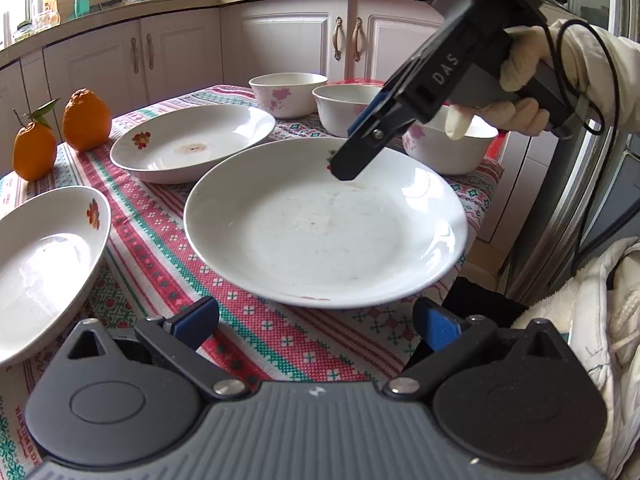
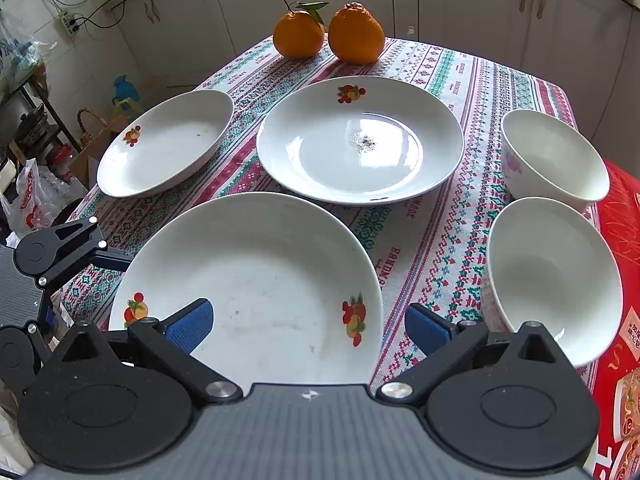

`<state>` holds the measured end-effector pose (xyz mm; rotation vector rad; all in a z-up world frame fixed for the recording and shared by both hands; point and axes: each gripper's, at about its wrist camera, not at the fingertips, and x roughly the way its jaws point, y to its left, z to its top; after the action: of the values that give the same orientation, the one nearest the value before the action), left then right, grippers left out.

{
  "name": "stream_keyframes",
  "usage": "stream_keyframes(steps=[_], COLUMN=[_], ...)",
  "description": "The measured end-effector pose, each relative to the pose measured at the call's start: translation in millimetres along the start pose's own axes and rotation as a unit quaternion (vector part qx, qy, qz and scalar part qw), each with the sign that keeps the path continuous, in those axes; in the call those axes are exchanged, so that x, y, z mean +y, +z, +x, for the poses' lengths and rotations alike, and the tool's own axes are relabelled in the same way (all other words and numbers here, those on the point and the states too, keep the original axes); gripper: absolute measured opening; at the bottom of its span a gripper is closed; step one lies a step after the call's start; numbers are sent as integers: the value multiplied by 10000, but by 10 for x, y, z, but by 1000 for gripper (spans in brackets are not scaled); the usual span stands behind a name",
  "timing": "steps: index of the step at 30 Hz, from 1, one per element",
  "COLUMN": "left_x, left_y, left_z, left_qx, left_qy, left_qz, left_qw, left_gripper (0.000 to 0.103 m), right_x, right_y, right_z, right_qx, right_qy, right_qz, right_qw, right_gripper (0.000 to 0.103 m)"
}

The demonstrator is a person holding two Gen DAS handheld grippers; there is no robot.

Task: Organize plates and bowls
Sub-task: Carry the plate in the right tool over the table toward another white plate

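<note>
Three white plates with fruit prints lie on the patterned tablecloth: a near plate, a middle plate and a side plate. Three white bowls stand at the far right; two show in the right wrist view. My left gripper is open and empty just before the near plate's rim. My right gripper is open, hovering over the same plate's opposite rim.
Two oranges sit at the table's far edge. A red printed packet lies beside the bowls. White kitchen cabinets stand behind the table. The table edge drops off close to the side plate.
</note>
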<state>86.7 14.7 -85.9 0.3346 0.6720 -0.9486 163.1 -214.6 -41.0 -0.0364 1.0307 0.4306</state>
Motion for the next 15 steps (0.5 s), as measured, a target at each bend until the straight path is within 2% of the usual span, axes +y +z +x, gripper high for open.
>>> stream_keyframes(steps=[8, 15], left_x=[23, 9], left_y=[15, 30], left_z=[27, 12], left_qx=[-81, -127], left_qy=[-141, -128], left_qz=[-101, -23], left_qw=[9998, 9998], left_gripper=[100, 99], right_x=[-16, -39], right_y=[31, 68], right_z=[100, 165], right_qx=[204, 354], right_qy=[97, 286], right_qz=[-70, -84], right_qw=[9997, 9989], right_gripper=[102, 90])
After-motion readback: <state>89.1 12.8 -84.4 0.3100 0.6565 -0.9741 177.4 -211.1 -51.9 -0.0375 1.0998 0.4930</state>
